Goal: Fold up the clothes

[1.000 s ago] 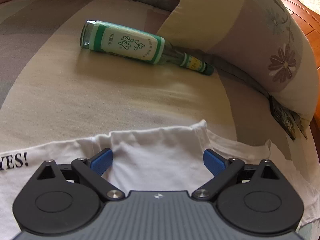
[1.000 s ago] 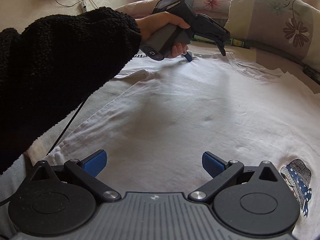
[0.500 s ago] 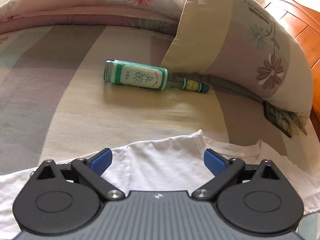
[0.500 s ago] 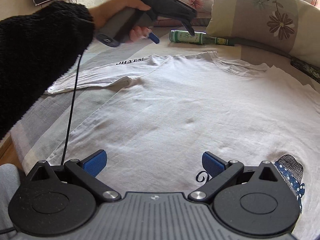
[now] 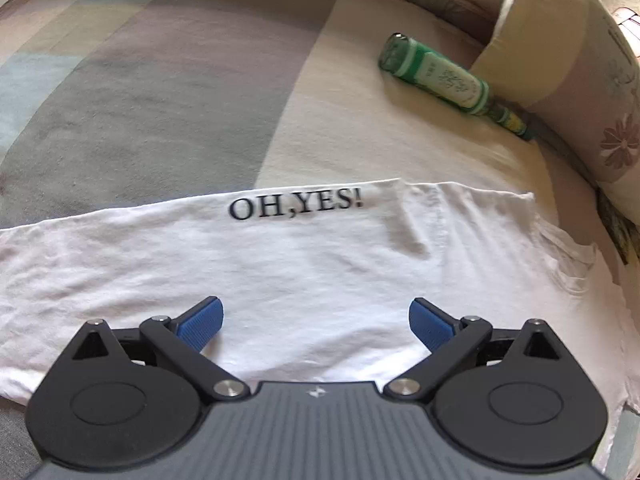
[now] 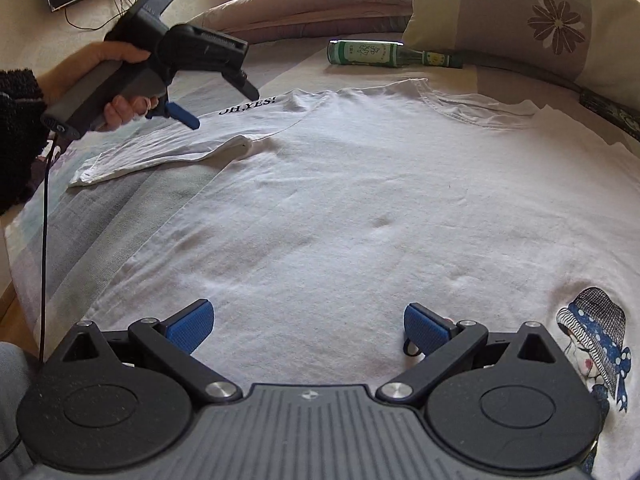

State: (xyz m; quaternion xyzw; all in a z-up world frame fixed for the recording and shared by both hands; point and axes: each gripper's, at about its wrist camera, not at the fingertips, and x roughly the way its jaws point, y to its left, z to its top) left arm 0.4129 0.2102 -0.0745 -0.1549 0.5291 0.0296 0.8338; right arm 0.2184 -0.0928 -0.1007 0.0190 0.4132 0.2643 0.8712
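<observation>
A white T-shirt [image 6: 360,200] lies spread flat on the bed, collar toward the pillows, with a girl-in-hat print [image 6: 596,340] near its hem. Its left sleeve [image 5: 280,248], printed "OH,YES!", stretches out to the left. My left gripper [image 5: 316,318] is open and hovers above that sleeve, holding nothing; the right wrist view shows it [image 6: 218,100] raised in a hand above the sleeve. My right gripper [image 6: 308,326] is open over the shirt's lower body, nothing between its fingers.
A green glass bottle [image 6: 372,54] lies on its side beyond the collar, against a flowered pillow [image 6: 540,16]. A rolled quilt [image 6: 320,4] runs along the back. The striped bedsheet [image 5: 140,100] is bare left of the sleeve. A cable [image 6: 44,240] hangs from the left gripper.
My left gripper has lifted away from the collar and swung left to above the "OH,YES!" sleeve. The right gripper has pulled back slightly; the shirt lies as before.
</observation>
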